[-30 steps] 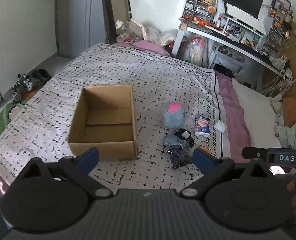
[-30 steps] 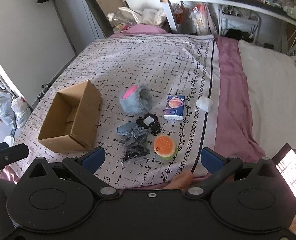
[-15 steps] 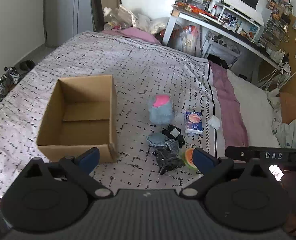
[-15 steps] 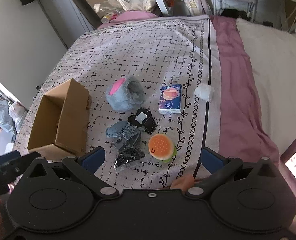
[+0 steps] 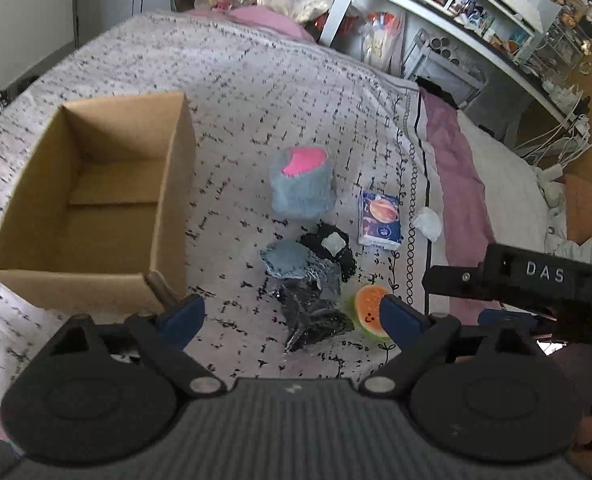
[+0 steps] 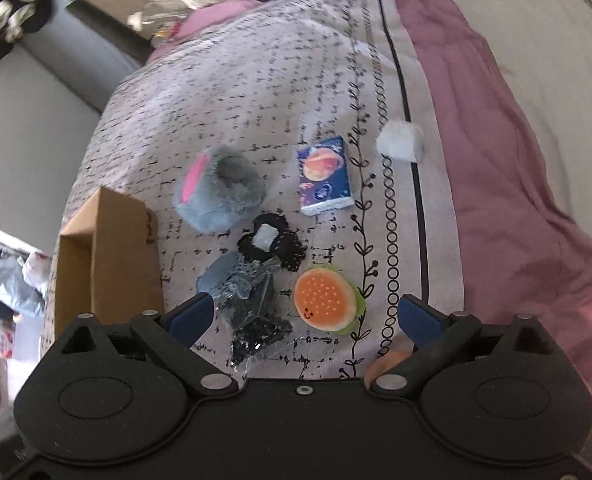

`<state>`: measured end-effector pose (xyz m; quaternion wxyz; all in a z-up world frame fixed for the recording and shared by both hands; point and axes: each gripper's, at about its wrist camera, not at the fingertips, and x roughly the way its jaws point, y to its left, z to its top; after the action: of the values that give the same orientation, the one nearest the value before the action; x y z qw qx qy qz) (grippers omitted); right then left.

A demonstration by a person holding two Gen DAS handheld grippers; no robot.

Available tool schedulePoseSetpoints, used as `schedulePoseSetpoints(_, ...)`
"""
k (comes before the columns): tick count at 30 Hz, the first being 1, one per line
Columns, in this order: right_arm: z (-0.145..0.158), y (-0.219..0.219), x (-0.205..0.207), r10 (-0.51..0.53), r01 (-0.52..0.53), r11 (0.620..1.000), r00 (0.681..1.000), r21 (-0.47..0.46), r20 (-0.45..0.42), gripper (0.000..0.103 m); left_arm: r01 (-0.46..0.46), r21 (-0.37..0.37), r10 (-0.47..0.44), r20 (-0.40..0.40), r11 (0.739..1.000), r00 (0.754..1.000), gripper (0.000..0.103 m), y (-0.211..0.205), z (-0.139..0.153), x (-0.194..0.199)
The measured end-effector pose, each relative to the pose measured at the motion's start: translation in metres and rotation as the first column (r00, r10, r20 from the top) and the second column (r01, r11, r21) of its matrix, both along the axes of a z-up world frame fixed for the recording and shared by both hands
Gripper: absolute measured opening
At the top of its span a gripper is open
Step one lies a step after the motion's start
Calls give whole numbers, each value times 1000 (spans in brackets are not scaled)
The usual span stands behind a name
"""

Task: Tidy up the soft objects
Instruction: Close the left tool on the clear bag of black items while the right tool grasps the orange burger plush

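Observation:
On the patterned bed cover lie a grey fluffy plush with a pink patch (image 5: 301, 182) (image 6: 219, 189), a black scrunchie (image 5: 332, 248) (image 6: 271, 245), a blue-grey item in clear wrap (image 5: 300, 280) (image 6: 245, 292), an orange burger squishy (image 5: 367, 311) (image 6: 325, 300), a tissue pack (image 5: 379, 219) (image 6: 325, 176) and a white wad (image 5: 427, 222) (image 6: 399, 142). An open, empty cardboard box (image 5: 92, 208) (image 6: 108, 264) stands to their left. My left gripper (image 5: 292, 316) is open and empty, above the wrapped item. My right gripper (image 6: 304, 316) is open and empty, just above the burger.
A pink sheet and white pillow (image 6: 536, 80) lie to the right of the cover. A cluttered desk with shelves (image 5: 476, 20) stands beyond the bed. The right gripper's body (image 5: 536, 276) shows at the right of the left wrist view.
Both grippers have moved forward and down toward the pile of soft things. The objects and the box have not moved.

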<state>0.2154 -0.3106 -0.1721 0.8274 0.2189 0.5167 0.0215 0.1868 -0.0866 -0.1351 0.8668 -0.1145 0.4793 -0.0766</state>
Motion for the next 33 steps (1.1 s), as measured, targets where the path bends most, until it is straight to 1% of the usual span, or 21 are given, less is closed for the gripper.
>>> schedulePoseSetpoints(1, -5, -2, 3, -16, 16, 1000, 1000, 5, -14, 95, -1, -1, 1, -7, 1000, 1000, 93, -2, -4, 3)
schedulePoseSetpoints(3, -15, -6, 8, -38, 39, 999, 998, 27, -43, 89, -5, -5, 5, -24, 1000, 1000, 90, -6, -12, 8)
schedulePoseSetpoints(5, -24, -9, 13, -55, 58, 997, 996, 43, -69, 87, -3, -9, 3, -39, 1000, 999, 88, -11, -19, 13)
schedulePoseSetpoints(9, -39, -13, 20, -79, 87, 993, 991, 73, -109, 79, 1, -1, -1, -54, 1000, 999, 83, -20, -31, 22)
schedulePoseSetpoints(12, -49, -14, 26, -78, 90, 991, 989, 94, -123, 78, 3, 1, -3, -76, 1000, 997, 78, -24, -42, 29)
schedulePoseSetpoints(14, -56, -14, 29, -81, 97, 989, 987, 112, -137, 78, 4, 1, -4, -93, 1000, 996, 77, -26, -49, 33)
schedulePoseSetpoints(20, -74, -15, 37, -99, 125, 983, 978, 136, -183, 77, 29, 17, -26, -136, 999, 990, 77, -34, -71, 42)
schedulePoseSetpoints(25, -85, -17, 43, -113, 147, 979, 969, 142, -220, 77, 39, 8, -37, -154, 999, 987, 77, -38, -85, 47)
schedulePoseSetpoints(27, -89, -14, 46, -101, 136, 981, 967, 140, -233, 71, 40, 0, -39, -157, 999, 987, 74, -39, -88, 49)
schedulePoseSetpoints(29, -93, -9, 49, -95, 127, 984, 965, 122, -244, 69, 45, -3, -45, -157, 999, 987, 73, -41, -91, 51)
schedulePoseSetpoints(31, -98, -6, 53, -93, 123, 987, 961, 101, -261, 65, 45, -5, -45, -158, 999, 986, 68, -43, -94, 53)
schedulePoseSetpoints(32, -100, -5, 54, -93, 122, 988, 960, 97, -266, 63, 44, -19, -46, -162, 999, 986, 62, -43, -96, 54)
schedulePoseSetpoints(33, -101, -4, 55, -91, 119, 989, 960, 93, -264, 56, 40, -33, -45, -168, 999, 985, 60, -43, -98, 55)
